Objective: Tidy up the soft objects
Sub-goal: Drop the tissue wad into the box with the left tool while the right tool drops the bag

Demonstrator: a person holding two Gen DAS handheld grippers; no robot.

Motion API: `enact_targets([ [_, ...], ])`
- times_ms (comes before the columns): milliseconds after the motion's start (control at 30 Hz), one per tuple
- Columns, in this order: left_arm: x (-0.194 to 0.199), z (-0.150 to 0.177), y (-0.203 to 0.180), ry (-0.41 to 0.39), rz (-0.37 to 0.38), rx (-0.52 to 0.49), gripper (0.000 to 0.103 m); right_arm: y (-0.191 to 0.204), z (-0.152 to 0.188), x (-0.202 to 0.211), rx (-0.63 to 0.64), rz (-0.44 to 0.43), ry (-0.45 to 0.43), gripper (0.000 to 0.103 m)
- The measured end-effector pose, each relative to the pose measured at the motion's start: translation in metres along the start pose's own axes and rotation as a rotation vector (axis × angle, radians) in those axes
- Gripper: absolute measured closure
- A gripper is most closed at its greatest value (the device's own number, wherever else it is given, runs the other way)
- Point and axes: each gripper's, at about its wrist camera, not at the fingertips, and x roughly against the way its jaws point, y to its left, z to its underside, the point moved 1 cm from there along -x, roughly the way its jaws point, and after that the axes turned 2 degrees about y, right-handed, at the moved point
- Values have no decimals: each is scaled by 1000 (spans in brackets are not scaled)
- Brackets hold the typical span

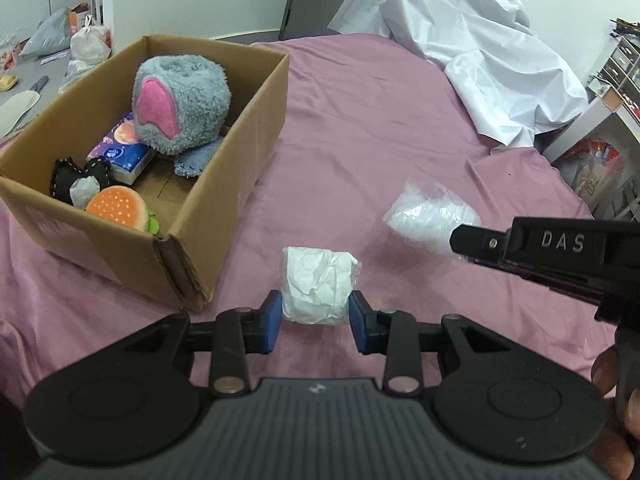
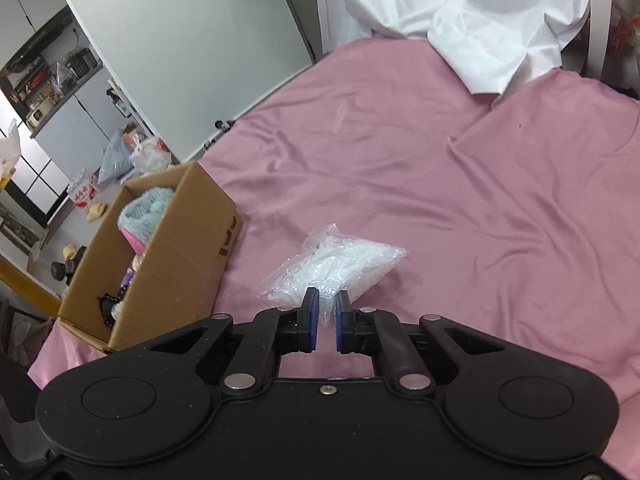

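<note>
Cardboard box [image 1: 224, 184] left of wad [image 1: 318, 286]; white sheet [image 1: 480, 52] behind.

Pink sheet [image 1: 360, 120]; brown cardboard box [image 1: 224, 184] upper left holds a grey-and-pink plush [image 1: 180, 104] and orange dotted burger toy [image 1: 116, 204].

Even indoor light, fisheye-warped edges

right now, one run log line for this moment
left gripper: shut on tissue wad | right gripper: shut on plastic bag | box: partly filled
</note>
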Motion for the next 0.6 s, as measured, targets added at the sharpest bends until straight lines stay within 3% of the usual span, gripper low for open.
enact_targets([
  [600,53,-16,-2,-101,21,-81,69,8,-2,36,2,-3,-128,95],
])
